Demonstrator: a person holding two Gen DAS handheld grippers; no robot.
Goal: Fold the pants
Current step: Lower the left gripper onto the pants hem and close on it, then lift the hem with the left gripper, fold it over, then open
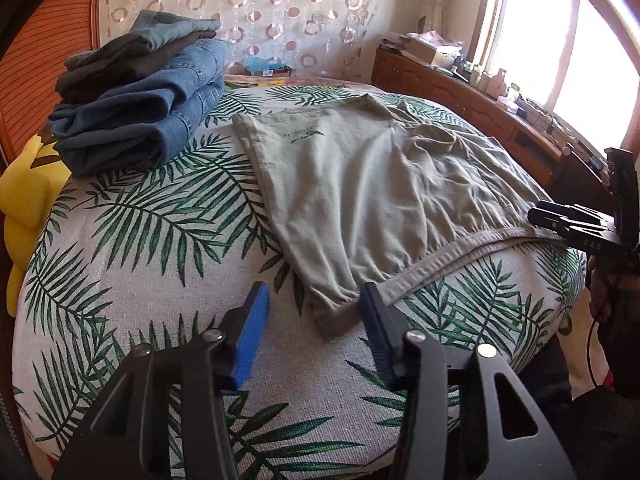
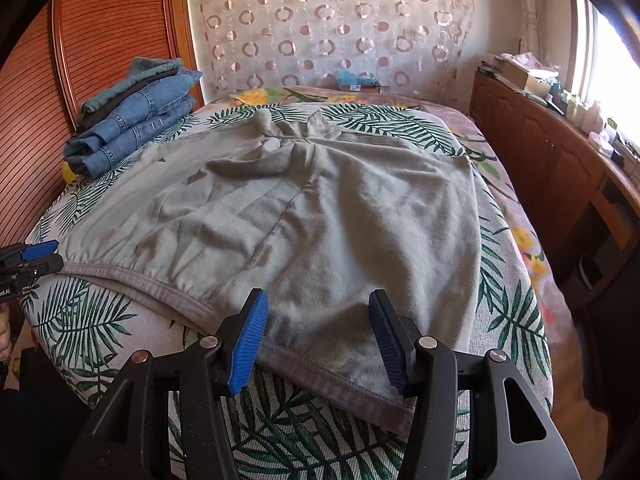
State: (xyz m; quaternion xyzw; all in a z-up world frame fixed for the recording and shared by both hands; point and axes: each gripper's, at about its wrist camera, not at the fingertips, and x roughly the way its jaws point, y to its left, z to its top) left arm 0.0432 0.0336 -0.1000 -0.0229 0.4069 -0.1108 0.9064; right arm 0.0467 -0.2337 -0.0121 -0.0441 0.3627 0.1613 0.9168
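Note:
Grey-green pants (image 1: 360,184) lie spread flat on the leaf-print bed cover (image 1: 160,220); they also fill the middle of the right wrist view (image 2: 320,220). My left gripper (image 1: 314,304) is open, its blue pads on either side of a near corner of the pants at the waistband end. My right gripper (image 2: 318,312) is open just above a hemmed edge of the pants (image 2: 340,384). In the left wrist view the right gripper (image 1: 560,220) shows at the far right, by the waistband. The left gripper (image 2: 36,258) shows at the left edge of the right wrist view.
A stack of folded jeans (image 1: 136,104) sits at the bed's far left, also in the right wrist view (image 2: 136,116). A yellow object (image 1: 24,200) lies at the left edge. A wooden cabinet (image 2: 560,168) with clutter runs along the right under a window.

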